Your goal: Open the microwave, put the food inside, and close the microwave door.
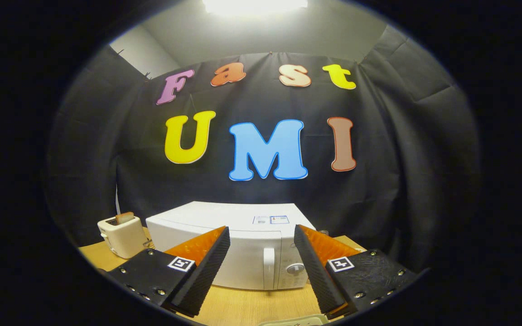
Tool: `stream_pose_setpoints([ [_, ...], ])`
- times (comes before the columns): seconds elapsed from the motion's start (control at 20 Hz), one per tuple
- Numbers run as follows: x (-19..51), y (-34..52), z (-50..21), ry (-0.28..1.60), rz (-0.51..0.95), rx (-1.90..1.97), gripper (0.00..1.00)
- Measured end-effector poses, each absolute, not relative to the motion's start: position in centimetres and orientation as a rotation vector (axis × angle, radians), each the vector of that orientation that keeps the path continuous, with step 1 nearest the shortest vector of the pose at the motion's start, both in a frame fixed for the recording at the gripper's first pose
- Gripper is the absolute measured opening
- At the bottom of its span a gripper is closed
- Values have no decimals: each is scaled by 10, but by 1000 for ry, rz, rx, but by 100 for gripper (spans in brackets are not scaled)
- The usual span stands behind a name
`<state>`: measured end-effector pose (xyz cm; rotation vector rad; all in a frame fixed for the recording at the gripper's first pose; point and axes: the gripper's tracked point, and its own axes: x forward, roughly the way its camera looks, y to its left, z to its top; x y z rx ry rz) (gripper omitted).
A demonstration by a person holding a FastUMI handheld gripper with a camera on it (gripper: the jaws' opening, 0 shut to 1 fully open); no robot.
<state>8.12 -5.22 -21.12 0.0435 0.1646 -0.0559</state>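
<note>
Item one, at ten o'clock from my fingers: a toaster [123,235] is sitting on the wooden table [243,305], with a slice of bread [124,218] sticking up out of its slot. It is standing just beside the microwave's left side, not touching as far as I can tell.

Item two, at twelve o'clock, straight beyond the fingers: the microwave [243,244] is resting on the table with its door [238,262] shut. The upright door handle [268,268] is showing in the gap between my two fingers, and a round dial [295,268] is sitting just right of it on the control panel. A small sticker [270,220] is lying on the top of the case, toward one o'clock.

Item three, at six o'clock: my claw [262,235] is hanging spread wide, holding nothing, its fingers apart from the microwave and pointing at its front.

Item four, at six o'clock, right under the claw: a pale rim of something [295,321] is peeking in at the table's near edge. I cannot tell what it is.
</note>
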Motion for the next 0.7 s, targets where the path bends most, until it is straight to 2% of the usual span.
stream_pose_setpoints([
  [0.4,120,-66,-298,248,-100,42,92],
  [0.45,125,-68,-308,262,-105,37,89],
  [0.7,141,-72,-346,305,-122,16,87],
])
